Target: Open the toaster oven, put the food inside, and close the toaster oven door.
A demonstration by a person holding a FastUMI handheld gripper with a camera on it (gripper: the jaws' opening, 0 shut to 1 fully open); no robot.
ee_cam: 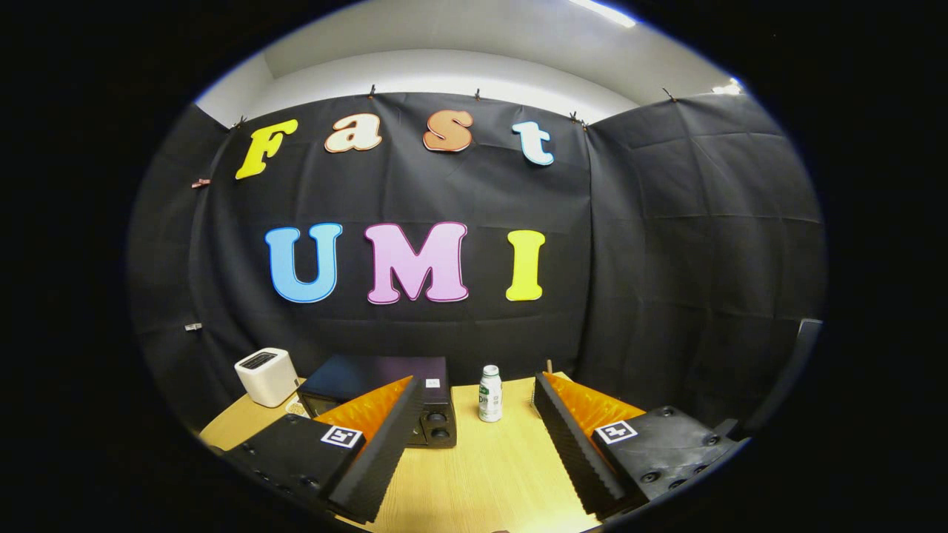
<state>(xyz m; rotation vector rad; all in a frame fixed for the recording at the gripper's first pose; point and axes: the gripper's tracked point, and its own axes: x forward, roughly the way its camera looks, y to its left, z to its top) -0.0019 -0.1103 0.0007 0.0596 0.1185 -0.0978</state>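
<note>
Tongs: my tongs [478, 444] gape wide, gripping nothing.
Oven: the dark, box-shaped toaster oven [385, 389] sits on the pale wooden counter [474, 474], ahead-left, partly behind my left finger.
Door: state unclear.
Bottle: small white bottle [489, 394] stands straight ahead.

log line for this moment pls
gripper open, holding nothing | toaster oven behind left finger, door state unclear | bottle upright beyond fingers

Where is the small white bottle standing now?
In the gripper view, the white bottle stands upright on the wooden table, just right of the toaster oven, beyond the open gripper.
</note>
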